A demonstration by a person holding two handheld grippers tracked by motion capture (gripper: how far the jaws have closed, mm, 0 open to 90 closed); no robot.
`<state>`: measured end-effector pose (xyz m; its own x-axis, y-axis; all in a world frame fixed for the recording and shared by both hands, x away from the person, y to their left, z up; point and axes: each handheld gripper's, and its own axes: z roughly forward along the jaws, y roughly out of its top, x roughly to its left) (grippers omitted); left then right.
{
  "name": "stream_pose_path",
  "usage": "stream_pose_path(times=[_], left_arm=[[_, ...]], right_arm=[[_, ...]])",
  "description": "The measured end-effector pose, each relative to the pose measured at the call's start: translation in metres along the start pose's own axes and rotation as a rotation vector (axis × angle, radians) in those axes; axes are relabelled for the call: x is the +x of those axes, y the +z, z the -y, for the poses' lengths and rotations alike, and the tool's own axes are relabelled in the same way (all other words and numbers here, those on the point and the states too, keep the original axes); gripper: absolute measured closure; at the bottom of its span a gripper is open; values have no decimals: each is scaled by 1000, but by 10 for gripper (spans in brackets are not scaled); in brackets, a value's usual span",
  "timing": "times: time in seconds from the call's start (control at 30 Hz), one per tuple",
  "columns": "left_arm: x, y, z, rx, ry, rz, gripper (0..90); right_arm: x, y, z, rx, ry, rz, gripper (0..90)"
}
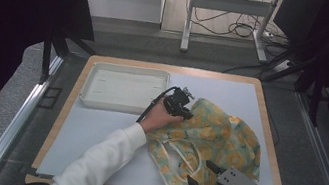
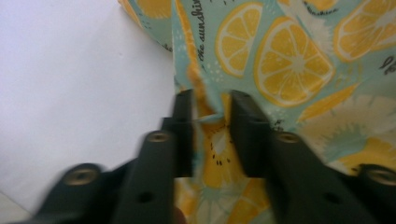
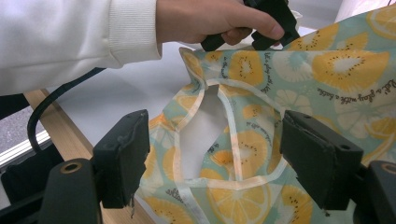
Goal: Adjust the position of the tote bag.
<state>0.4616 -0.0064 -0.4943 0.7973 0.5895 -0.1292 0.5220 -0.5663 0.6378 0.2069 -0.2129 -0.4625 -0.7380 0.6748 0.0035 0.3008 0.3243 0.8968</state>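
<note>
The lemon-print cloth bag [image 1: 209,143] lay crumpled on the right half of the tabletop [image 1: 95,131], right next to a white tray [image 1: 125,88]. The left hand-held gripper [image 2: 211,116] was pinching a fold at the bag's edge, while the right hand-held gripper [image 3: 212,154] hung spread wide over the bag's handles, gripping nothing.

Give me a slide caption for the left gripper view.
Left hand-held gripper pinching a fold of the lemon-print cloth.
</note>
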Motion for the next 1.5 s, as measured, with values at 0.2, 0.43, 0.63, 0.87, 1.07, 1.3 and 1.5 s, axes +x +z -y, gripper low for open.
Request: stream_pose_path(times=[0.2,0.43,0.63,0.87,1.07,1.3,1.5], left_arm=[[2,-5,3,-34,-3,17,859],[5,-20,9,-92,-9,5,882],[8,-26,10,-102,-20,-4,883],[12,-30,14,-112,-30,-8,881],[12,-32,14,-117,-31,-10,881],[10,-29,14,-113,-29,-6,877],[8,-28,15,-103,-23,-6,880]], right_arm=[[0,0,0,-3,-1,2,249],[-1,-4,-1,-7,2,16,248],[-5,-32,-6,-61,3,103,249],[-34,-78,4,-102,115,276,277],[-57,-91,20,-60,155,378,316],[-73,-85,36,13,170,419,345],[-83,-74,46,68,194,425,345]])
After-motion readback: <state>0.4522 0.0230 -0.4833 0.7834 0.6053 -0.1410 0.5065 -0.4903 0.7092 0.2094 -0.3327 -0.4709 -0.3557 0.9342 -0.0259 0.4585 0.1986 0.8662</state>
